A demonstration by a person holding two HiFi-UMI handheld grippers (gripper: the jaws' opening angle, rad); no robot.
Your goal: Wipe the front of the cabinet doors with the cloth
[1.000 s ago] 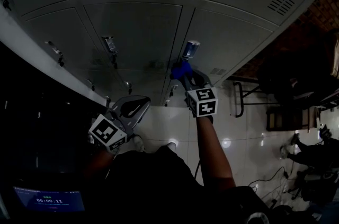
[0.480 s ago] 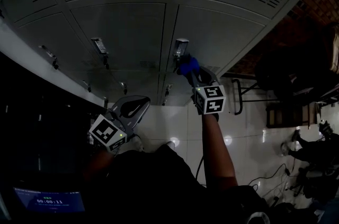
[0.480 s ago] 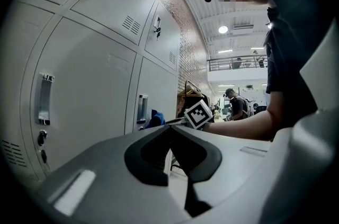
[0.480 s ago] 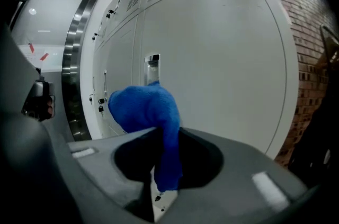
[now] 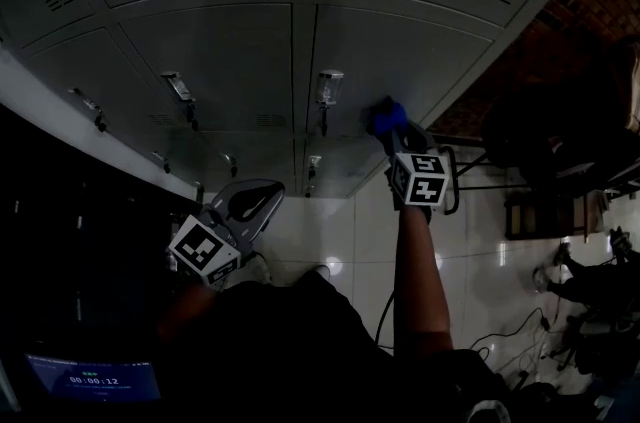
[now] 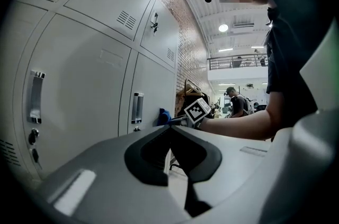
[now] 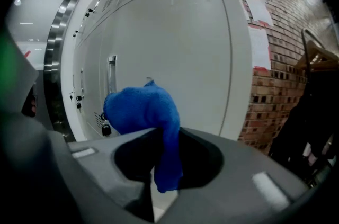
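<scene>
Wiping under way: centre right of the head view, the right claw clenches a blue cloth, seemingly pressed to a grey cabinet door. The left claw hangs lower left, closed on nothing. Next, sweep the cloth across the door.

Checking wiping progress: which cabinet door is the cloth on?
The right-hand door of the middle row; the blue cloth is against it, right of its handle.
</scene>
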